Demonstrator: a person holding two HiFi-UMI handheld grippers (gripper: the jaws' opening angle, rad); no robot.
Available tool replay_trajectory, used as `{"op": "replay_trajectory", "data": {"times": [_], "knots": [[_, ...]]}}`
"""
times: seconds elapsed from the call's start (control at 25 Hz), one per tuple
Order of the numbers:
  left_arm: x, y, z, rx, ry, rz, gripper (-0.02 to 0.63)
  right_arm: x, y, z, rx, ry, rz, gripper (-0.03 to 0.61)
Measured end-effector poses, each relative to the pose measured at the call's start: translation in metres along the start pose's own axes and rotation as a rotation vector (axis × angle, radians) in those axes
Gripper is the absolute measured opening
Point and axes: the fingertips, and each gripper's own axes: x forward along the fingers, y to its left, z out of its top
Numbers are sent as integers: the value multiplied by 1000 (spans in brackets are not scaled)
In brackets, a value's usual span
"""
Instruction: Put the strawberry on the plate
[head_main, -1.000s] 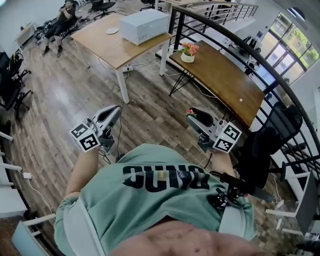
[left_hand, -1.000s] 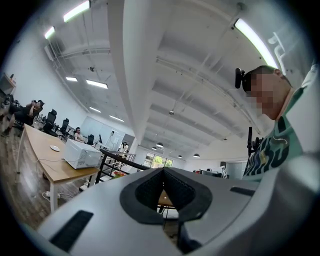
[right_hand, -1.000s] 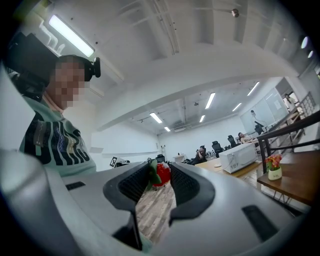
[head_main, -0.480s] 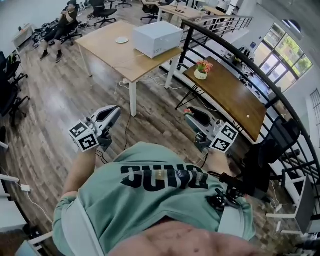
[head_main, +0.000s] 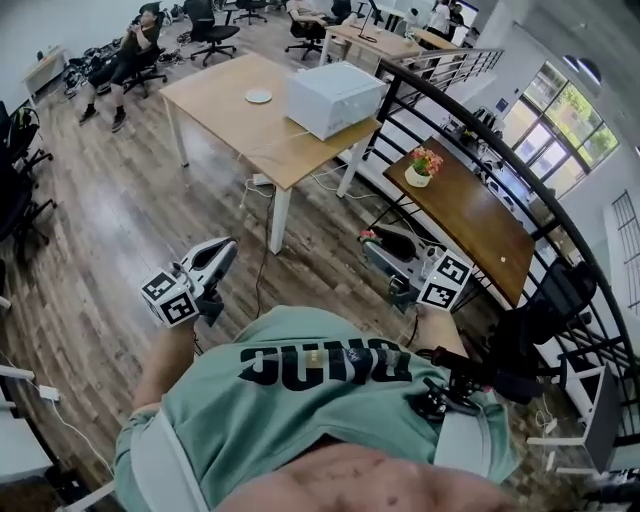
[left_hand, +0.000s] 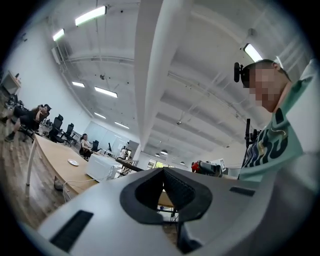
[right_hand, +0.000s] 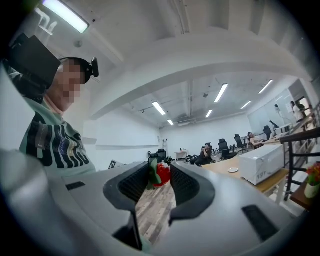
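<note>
A small white plate (head_main: 258, 96) lies on the light wooden table (head_main: 225, 95) far ahead of me; it also shows in the left gripper view (left_hand: 73, 162) and the right gripper view (right_hand: 233, 170). The red strawberry (right_hand: 161, 174) with its green leaves sits between the pads of my right gripper (right_hand: 160, 167), which is shut on it. From the head view the strawberry (head_main: 367, 236) peeks out at the tip of the right gripper (head_main: 372, 240). My left gripper (head_main: 228, 245) is held over the floor at my left, its jaws (left_hand: 163, 170) together with nothing in them.
A white box (head_main: 335, 97) stands on the same table. A black railing (head_main: 440, 95) curves along the right, with a dark desk (head_main: 470, 215) and a flower pot (head_main: 425, 165) behind it. Office chairs and a seated person (head_main: 135, 55) are at the far left. Cables lie by the table leg (head_main: 280, 220).
Both grippers have been carried forward over the wooden floor toward the table, which now sits further right in the head view. The strawberry stays gripped in the right gripper.
</note>
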Motion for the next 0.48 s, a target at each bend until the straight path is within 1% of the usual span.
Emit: {"op": "replay_trajectory", "data": {"times": [0.12,0.24,0.36,0.48], "knots": [[1,16,-2,-18,-7,0,3,16,-11,-1,4,24,8,139],[11,34,-6,-30,0,19,3,24,-33,-7,20,23,13,139],[36,46,-9,-27,19,42,3,25,-67,-9,43,5,35,140],[66,57,-7,3,25,82,3,27,-108,-7,57,-11,85,140]]}}
